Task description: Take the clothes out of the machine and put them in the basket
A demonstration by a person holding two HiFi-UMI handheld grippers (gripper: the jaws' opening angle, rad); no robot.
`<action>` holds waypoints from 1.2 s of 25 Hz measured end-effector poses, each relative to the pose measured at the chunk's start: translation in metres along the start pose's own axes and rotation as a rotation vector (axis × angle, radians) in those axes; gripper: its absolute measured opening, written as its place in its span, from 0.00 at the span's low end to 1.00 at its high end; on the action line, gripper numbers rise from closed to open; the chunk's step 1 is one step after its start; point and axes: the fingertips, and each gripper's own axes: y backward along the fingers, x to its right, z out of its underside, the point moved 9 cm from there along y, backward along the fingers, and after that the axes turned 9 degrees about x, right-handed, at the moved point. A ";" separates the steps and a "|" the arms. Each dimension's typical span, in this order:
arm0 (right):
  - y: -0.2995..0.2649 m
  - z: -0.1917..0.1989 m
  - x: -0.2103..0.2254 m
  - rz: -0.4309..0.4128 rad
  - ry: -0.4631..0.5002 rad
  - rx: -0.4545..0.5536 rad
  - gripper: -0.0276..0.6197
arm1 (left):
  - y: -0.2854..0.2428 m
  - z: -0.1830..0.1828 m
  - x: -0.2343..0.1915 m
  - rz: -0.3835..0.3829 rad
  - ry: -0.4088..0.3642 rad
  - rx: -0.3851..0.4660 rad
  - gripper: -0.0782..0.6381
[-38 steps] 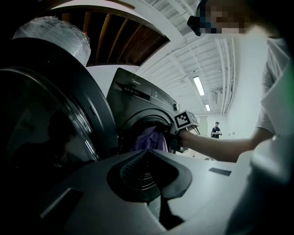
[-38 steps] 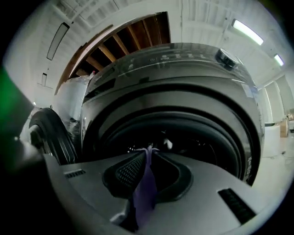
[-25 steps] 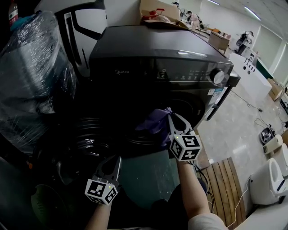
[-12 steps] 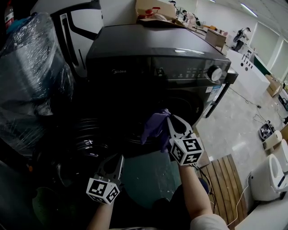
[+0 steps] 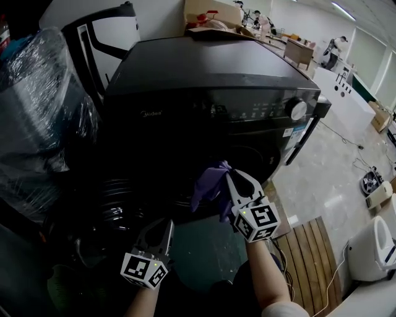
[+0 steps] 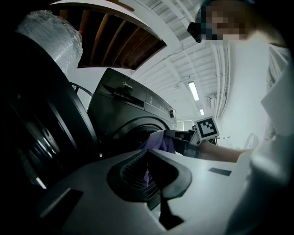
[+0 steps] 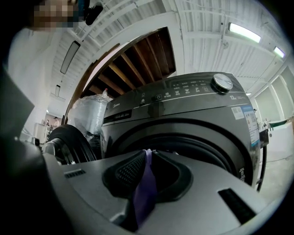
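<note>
A dark front-loading washing machine stands with its round door swung open to the left. My right gripper is in front of the drum opening, shut on a purple cloth that hangs to its left. In the right gripper view the cloth runs down between the pads of the right gripper. My left gripper is lower and to the left, beside the door, shut with nothing in it. From the left gripper the purple cloth shows ahead.
A bundle wrapped in clear plastic fills the left side. A cardboard box sits behind the machine's top. A wooden slat platform and a white appliance lie on the floor at the right. Something dim and greenish is at the bottom left.
My left gripper has edged forward and a little up beside the open door. My right gripper stays in front of the drum opening with the purple cloth still in it.
</note>
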 end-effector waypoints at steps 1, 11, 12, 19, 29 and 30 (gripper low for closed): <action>-0.001 0.000 0.003 -0.016 -0.013 0.009 0.12 | -0.005 -0.002 0.001 -0.005 -0.003 -0.007 0.14; 0.028 -0.027 0.009 -0.015 -0.096 -0.087 0.12 | -0.052 -0.069 0.010 -0.021 -0.082 -0.030 0.14; 0.031 -0.037 0.011 -0.011 -0.102 -0.091 0.12 | -0.056 -0.080 0.013 -0.020 -0.081 -0.028 0.14; 0.022 -0.138 0.008 -0.014 -0.055 -0.108 0.12 | -0.085 -0.171 0.025 0.029 -0.061 -0.029 0.14; 0.021 -0.283 -0.004 0.032 -0.086 -0.152 0.12 | -0.094 -0.316 0.039 -0.007 -0.068 -0.067 0.14; 0.021 -0.299 -0.005 0.030 -0.088 -0.155 0.12 | -0.094 -0.331 0.042 -0.010 -0.068 -0.069 0.14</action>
